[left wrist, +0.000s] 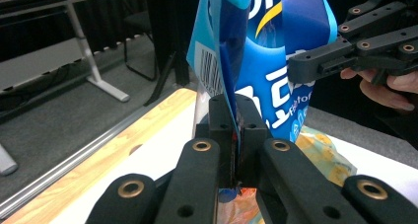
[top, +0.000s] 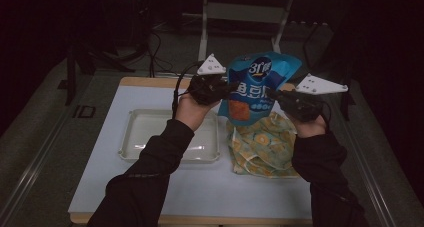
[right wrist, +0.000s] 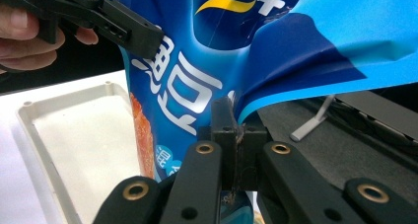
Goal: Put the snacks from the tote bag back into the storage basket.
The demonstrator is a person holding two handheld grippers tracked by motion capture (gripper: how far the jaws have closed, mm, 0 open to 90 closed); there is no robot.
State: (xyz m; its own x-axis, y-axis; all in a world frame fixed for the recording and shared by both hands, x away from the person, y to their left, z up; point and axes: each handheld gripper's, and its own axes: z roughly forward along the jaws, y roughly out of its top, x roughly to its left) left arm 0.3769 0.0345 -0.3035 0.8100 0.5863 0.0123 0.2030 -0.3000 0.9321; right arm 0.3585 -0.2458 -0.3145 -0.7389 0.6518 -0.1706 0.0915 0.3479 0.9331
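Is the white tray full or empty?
Empty. The white tray shows only its bare bottom; the blue bag hangs above the table.

Work table (top: 100,187), pale top over a wooden edge, two items resting on it.

Wooden edge visible along the far side and the near side; a round hole noted in the wood strip in the left gripper view. White shallow tray (top: 131,152) lying flat left of centre, rim corners rounded, interior bare. Crumpled packet with orange-and-yellow print (top: 260,149) lying just right of the tray, close beside it. Remaining pale surface bare toward the near edge. Grey floor surrounding.
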